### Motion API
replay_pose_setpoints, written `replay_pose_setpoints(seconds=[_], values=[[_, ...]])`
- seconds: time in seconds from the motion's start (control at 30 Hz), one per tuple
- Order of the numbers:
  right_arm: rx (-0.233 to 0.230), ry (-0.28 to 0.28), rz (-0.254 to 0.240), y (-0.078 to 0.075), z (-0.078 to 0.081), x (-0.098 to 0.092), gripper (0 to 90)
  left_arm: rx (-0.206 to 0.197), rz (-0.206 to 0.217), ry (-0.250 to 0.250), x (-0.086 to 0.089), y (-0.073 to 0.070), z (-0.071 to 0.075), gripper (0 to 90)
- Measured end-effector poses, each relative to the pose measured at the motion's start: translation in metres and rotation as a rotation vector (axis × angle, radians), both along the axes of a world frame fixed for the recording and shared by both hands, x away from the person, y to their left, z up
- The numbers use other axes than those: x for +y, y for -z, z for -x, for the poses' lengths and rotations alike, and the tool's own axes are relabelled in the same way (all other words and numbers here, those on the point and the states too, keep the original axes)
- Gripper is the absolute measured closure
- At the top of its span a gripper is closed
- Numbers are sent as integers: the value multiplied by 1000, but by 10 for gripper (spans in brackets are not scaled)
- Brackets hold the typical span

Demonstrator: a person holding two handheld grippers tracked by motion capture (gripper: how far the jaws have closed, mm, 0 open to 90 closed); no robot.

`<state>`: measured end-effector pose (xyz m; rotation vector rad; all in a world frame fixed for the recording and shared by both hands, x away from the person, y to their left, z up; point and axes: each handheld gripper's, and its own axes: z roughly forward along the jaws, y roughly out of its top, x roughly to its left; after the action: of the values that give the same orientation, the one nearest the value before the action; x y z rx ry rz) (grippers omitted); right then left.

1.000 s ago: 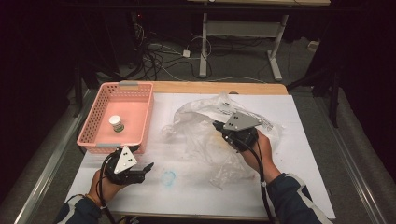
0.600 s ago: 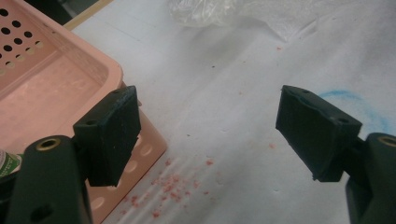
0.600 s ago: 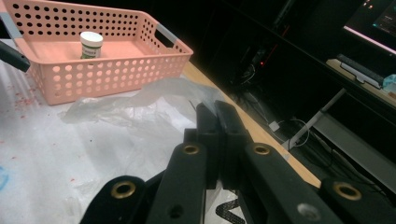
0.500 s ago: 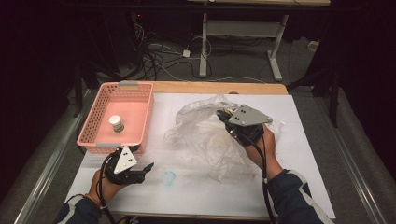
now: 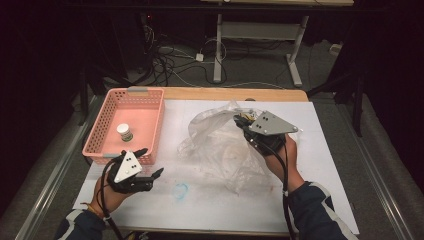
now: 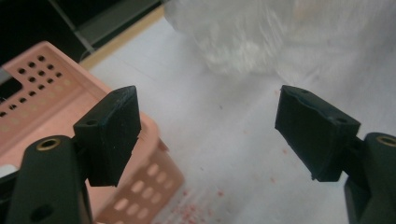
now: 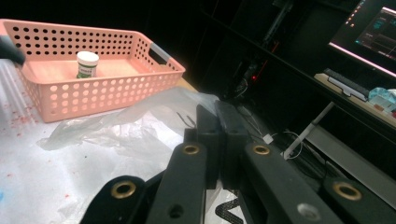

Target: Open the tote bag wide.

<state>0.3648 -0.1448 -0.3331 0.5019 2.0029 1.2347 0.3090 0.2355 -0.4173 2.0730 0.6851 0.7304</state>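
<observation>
Right gripper is clenched on the bag and lifted, left gripper is released and empty beside the basket, in which one bottle is already placed; bag emptying is judged unfinished.

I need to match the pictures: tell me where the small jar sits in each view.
High view: jar stands in the pink basket, left of centre.
Left gripper view: jar not in it; basket corner at left.
Right gripper view: jar in the basket, upper left.
Shared landmark: the basket.
</observation>
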Motion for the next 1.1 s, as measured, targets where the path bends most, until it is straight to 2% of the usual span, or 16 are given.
replay_pose_setpoints(seconds=[0.17,0.23,0.33,0.4,0.5,0.53,0.57,0.67,0.83,0.87,0.97,1.0,1.1], values=[[-3,-10,-4,0,1,1,900,-15,-14,-92,19,-19,-19,214],[-2,-12,-4,0,1,1,900,-1,-19,-142,28,-22,-32,214],[1,-22,-10,-1,2,0,900,48,-24,-193,42,-27,-54,213],[3,-30,-12,0,3,1,900,76,-55,-218,48,-29,-69,213],[11,-41,-3,1,5,3,900,146,-96,-252,57,-26,-95,212],[12,-45,0,2,5,4,900,182,-97,-269,60,-24,-104,212],[14,-47,4,3,5,4,900,220,-114,-275,62,-21,-113,212],[22,-54,11,5,5,5,900,289,-182,-315,66,-14,-135,212],[33,-83,11,8,5,5,900,364,-207,-358,72,-2,-159,212],[32,-91,13,8,5,5,900,372,-223,-369,72,0,-163,212],[33,-102,24,11,5,7,900,419,-189,-397,76,5,-173,224],[35,-106,28,12,5,7,900,424,-203,-405,76,7,-175,244],[40,-112,31,14,5,8,900,492,-241,-410,77,15,-182,313]])
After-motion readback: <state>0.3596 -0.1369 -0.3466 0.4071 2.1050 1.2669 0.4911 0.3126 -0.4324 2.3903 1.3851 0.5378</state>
